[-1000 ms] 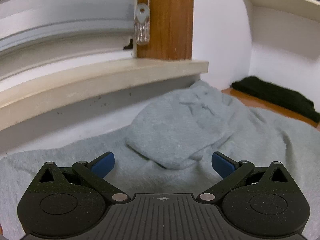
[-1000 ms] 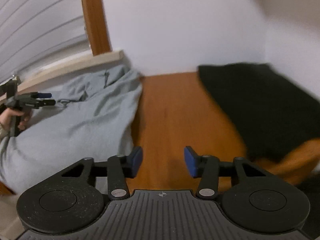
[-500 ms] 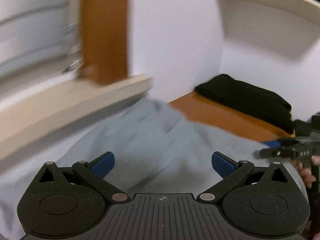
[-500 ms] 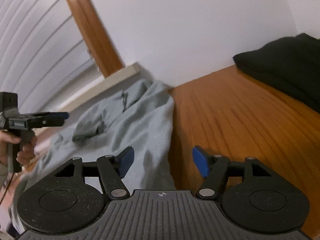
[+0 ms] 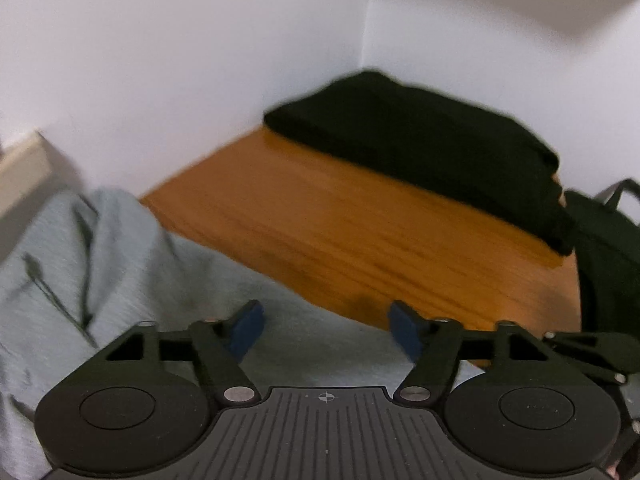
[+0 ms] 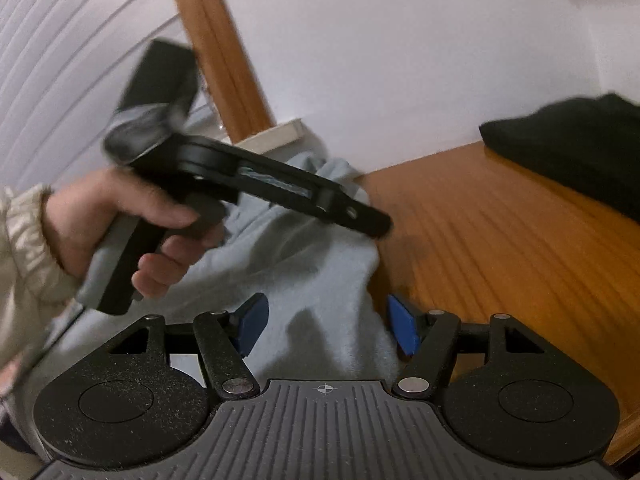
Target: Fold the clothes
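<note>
Left tool [image 5: 326,330] closing, empty, over grey garment [image 5: 100,264]

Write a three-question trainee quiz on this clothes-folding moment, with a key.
1. True or false: the black folded garment lies on the grey sweatshirt.
2. What lies between the right gripper fingers?
3. Pick one: the left gripper, its jaws closing, hangs over (a) the sweatshirt's edge on the wooden table, (b) the black garment.

Key: 1 false, they lie apart; 2 a fold of grey sweatshirt, not pinched; 3 a.
</note>
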`<state>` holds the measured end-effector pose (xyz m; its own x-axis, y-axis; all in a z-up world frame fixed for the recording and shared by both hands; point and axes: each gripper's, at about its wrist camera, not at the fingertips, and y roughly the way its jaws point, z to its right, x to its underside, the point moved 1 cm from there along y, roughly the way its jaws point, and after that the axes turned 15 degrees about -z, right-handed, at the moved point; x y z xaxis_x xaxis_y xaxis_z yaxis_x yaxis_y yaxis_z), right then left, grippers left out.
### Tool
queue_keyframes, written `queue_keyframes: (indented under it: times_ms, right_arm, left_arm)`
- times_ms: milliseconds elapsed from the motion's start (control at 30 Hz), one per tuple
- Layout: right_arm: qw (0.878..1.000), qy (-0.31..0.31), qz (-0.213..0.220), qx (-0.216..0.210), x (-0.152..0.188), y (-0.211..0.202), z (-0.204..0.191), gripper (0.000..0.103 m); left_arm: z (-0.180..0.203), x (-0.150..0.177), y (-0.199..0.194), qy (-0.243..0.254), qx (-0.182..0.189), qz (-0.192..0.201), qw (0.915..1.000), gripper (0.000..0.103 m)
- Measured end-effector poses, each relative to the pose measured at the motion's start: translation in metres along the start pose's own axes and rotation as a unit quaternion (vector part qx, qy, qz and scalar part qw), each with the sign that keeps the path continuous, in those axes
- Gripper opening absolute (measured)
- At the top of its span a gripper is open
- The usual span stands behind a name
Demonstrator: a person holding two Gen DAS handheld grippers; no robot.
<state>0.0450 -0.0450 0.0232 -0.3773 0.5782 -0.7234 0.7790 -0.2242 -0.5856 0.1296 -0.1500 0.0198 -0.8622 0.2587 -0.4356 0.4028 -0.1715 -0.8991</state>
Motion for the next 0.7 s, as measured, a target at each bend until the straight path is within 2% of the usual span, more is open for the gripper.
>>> queue_keyframes:
  times_ms: [100,167,200,233,300,333,433,533,700]
  right_arm:
    - [1.0,-0.011,0.01,-0.009,0.002,-0.004,-0.008,0.063]
    - [0.999,-0.029,0.019,-0.014,0.006,-0.006,-0.018,0.062]
    - [0.999,-0.04,0.024,-0.017,0.008,-0.008,-0.023,0.062]
    - [0.998,-0.051,0.027,-0.02,0.011,-0.008,-0.029,0.062]
    - [0.998,-0.061,0.027,-0.02,0.012,-0.007,-0.039,0.062]
    - [0.997,-0.066,0.027,-0.02,0.012,-0.006,-0.044,0.062]
    - [0.995,-0.093,0.022,-0.027,0.014,-0.007,-0.059,0.064]
    - [0.994,-0.104,0.031,-0.012,0.016,-0.009,-0.068,0.066]
    - [0.994,-0.078,0.072,-0.015,0.017,-0.025,-0.06,0.067]
  left_arm:
    - [0.005,0.003,0.003,0.008,-0.013,-0.008,0.9998,0.083]
    - [0.006,0.008,0.003,0.011,-0.022,-0.008,0.9997,0.075]
    - [0.006,0.01,0.003,0.011,-0.027,-0.008,0.9995,0.062]
    - [0.003,0.015,0.0,0.011,-0.027,-0.005,0.9996,0.039]
    - [-0.004,0.024,-0.007,0.008,-0.023,0.003,0.9997,0.017]
    - [-0.007,0.029,-0.01,0.007,-0.022,0.007,0.9997,0.011]
    - [-0.021,0.05,-0.031,0.004,-0.018,0.027,0.9995,0.01]
    - [-0.036,0.073,-0.056,-0.002,-0.021,0.047,0.9986,0.01]
    - [-0.059,0.107,-0.077,-0.023,-0.028,0.057,0.9977,0.01]
